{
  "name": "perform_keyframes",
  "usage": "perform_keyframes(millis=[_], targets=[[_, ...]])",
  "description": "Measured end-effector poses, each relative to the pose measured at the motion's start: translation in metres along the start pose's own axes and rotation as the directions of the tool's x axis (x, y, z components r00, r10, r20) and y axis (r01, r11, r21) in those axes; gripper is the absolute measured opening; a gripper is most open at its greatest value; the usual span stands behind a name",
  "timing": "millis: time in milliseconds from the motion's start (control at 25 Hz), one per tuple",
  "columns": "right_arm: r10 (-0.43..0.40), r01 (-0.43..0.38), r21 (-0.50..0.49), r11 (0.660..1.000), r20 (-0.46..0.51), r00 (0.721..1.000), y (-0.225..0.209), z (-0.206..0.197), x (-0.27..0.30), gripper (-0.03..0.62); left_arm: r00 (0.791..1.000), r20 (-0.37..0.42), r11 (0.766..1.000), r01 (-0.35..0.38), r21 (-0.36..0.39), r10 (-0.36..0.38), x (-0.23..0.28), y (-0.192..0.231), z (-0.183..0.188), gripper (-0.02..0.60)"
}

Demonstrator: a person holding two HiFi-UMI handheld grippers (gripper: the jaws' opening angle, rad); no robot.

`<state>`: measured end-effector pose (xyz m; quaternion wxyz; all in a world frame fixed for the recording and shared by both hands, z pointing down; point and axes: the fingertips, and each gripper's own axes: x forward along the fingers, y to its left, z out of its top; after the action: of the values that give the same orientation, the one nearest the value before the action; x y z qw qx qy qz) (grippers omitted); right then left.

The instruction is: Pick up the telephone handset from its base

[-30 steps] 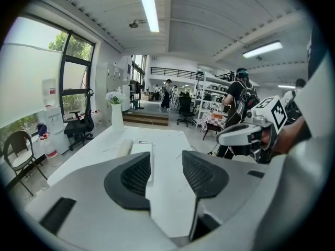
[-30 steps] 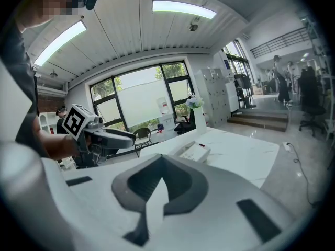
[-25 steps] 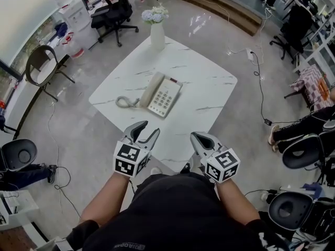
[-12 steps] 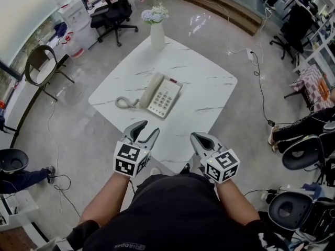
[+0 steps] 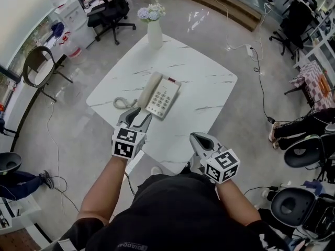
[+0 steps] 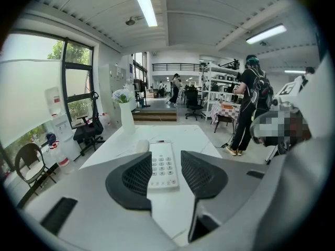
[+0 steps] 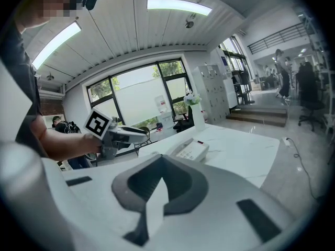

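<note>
Cord (image 5: 122,103): one coil at 9 o'clock on the table (image 5: 201,80); its near end is lost behind the left gripper's tips.
Left gripper (image 5: 137,118): one, at the phone's 7 o'clock; jaws apart and closing, nothing between them.
Handset (image 5: 149,88): one, in its cradle along the base's 9 o'clock side; mostly hidden behind a pad in the left gripper view.
Base (image 5: 164,97): one, keypad up.
Vase (image 5: 154,33): one, at the table's 11 o'clock corner.
Right gripper (image 5: 198,138): one, near the table's 5 o'clock edge; jaw tips together, empty.
</note>
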<state>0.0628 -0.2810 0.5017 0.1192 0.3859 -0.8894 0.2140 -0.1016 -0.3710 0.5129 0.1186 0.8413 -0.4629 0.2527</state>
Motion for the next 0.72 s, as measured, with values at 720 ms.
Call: perform_keyframes(millis=[720], targets=[[0.009, -0.009, -0.003, 1.0, -0.05, 0.999, -0.028, 0.004, 0.009, 0.002, 0.971, -0.233, 0.996, -0.042, 0.083, 0.061, 0.158, 0.078, -0.035, 0.186]])
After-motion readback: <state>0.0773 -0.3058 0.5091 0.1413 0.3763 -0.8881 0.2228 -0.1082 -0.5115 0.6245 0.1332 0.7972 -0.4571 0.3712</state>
